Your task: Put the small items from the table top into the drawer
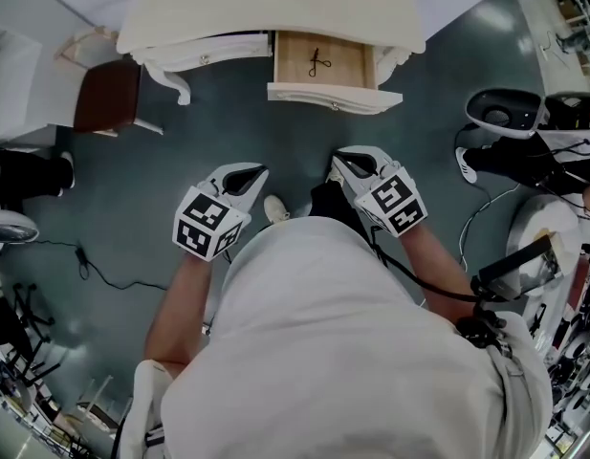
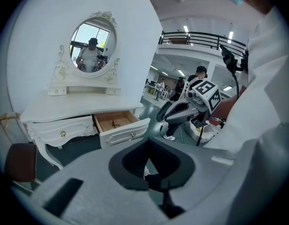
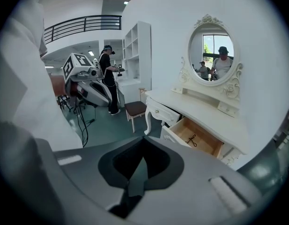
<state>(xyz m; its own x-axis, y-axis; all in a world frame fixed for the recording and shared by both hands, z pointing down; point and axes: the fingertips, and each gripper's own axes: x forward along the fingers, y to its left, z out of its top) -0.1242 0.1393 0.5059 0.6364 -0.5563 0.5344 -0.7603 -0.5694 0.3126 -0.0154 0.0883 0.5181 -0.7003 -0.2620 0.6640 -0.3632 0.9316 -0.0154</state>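
Observation:
The white dressing table [image 1: 266, 8] stands at the top of the head view, its top bare there. Its wooden drawer [image 1: 322, 92] is pulled open, and a small dark item [image 1: 318, 62] lies inside; the drawer [image 2: 123, 135] and item [image 2: 115, 124] also show in the left gripper view, and the item [image 3: 191, 139] in the right gripper view. My left gripper [image 1: 242, 175] and right gripper [image 1: 357, 165] hang side by side over the floor, well short of the drawer. In their own views the left gripper [image 2: 149, 143] and right gripper [image 3: 143, 139] are shut with nothing held.
A brown-seated stool [image 1: 108, 94] stands left of the table. A black cable [image 1: 94, 266] trails over the floor at left. Robot bases and equipment [image 1: 505, 113] crowd the right side. My shoe [image 1: 273, 208] shows between the grippers. An oval mirror [image 2: 92, 48] tops the table.

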